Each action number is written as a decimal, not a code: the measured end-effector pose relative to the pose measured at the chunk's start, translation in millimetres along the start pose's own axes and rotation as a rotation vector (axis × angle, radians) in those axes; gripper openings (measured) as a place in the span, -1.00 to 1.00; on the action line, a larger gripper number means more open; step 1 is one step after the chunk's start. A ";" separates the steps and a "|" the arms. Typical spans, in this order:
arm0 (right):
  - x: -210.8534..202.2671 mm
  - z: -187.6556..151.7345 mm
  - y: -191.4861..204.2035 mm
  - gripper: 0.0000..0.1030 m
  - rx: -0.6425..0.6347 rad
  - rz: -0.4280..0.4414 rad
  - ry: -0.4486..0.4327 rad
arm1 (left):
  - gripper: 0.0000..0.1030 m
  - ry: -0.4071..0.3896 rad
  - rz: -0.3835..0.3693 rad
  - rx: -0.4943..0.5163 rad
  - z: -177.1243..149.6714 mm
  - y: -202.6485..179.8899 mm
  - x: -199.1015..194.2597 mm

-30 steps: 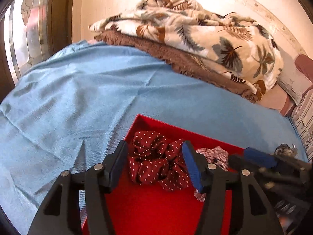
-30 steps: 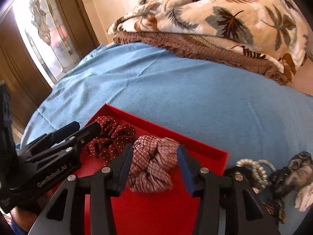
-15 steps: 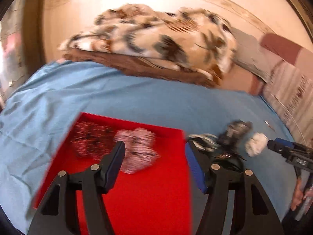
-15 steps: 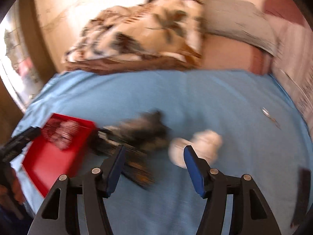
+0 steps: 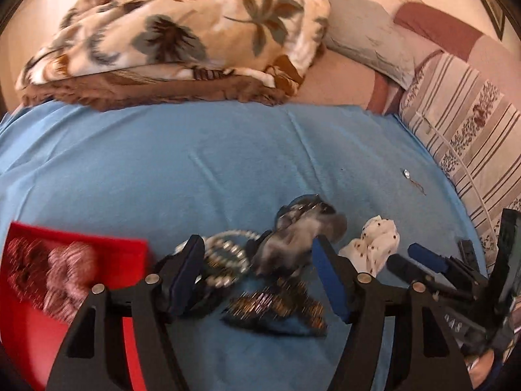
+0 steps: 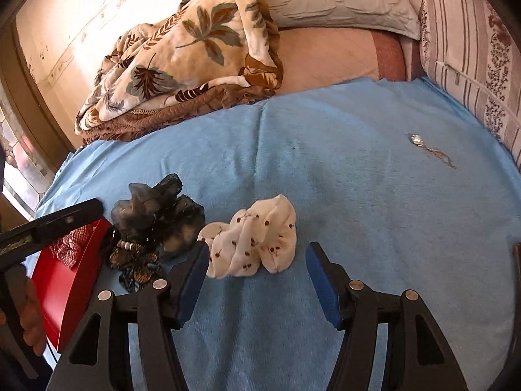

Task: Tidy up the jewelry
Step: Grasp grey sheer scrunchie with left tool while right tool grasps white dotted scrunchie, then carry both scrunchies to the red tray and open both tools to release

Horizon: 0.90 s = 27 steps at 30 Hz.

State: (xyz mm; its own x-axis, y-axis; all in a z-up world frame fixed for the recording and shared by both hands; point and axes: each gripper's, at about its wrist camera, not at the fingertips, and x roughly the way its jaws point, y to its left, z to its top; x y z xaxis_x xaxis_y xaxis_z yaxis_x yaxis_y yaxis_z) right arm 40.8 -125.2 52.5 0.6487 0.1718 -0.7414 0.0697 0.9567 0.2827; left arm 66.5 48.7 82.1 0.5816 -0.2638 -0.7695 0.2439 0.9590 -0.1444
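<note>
A: Where does the left hand-held gripper (image 5: 257, 280) stand?
B: Low in the left wrist view, jaws apart and just been opening wider, nothing pressed between the pads. Past its fingertips lies a heap on the blue bedspread (image 5: 162, 169): a string of pale pearl beads (image 5: 228, 247), a grey gauzy scrunchie (image 5: 299, 231) and a dark gold-flecked scrunchie (image 5: 276, 306).

A: And the right hand-held gripper (image 6: 257, 277)?
B: Also apart; its jaws opened further within the last moment. A white cherry-print fabric scrunchie (image 6: 254, 238) lies on the bedspread just beyond and between the fingertips, touching neither pad as far as I can tell.

A: The tray?
B: The red shallow tray (image 5: 130, 251) sits at the lower left of the left wrist view, with a dark red dotted scrunchie (image 5: 22, 260) and a pink checked scrunchie (image 5: 68, 270) inside, both blurred.

A: Anything farther off?
B: A thin chain with a shiny pendant (image 6: 420, 141) lies at the right of the right wrist view, well apart from the heap.
</note>
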 end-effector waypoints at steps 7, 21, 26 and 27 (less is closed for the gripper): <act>17.7 2.8 2.1 0.28 0.009 0.021 0.011 | 0.32 0.057 0.040 0.076 7.4 -18.8 41.6; 34.1 2.2 -4.9 -0.62 0.033 0.004 0.059 | -0.78 0.104 0.086 0.137 -9.8 -30.4 60.6; 22.4 2.3 -4.4 -0.77 0.033 0.001 0.040 | -0.80 0.042 0.089 0.158 -11.4 -39.3 33.1; 19.3 2.9 -3.8 -0.77 0.034 0.000 0.034 | -0.80 0.029 0.088 0.163 -11.8 -41.7 26.8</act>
State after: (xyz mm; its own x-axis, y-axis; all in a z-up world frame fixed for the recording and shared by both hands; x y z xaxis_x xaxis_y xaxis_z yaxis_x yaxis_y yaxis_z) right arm 55.2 -126.2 38.8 0.6229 0.1800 -0.7613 0.0961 0.9482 0.3028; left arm 62.7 2.9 60.2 0.5841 -0.1746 -0.7927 0.3169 0.9481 0.0247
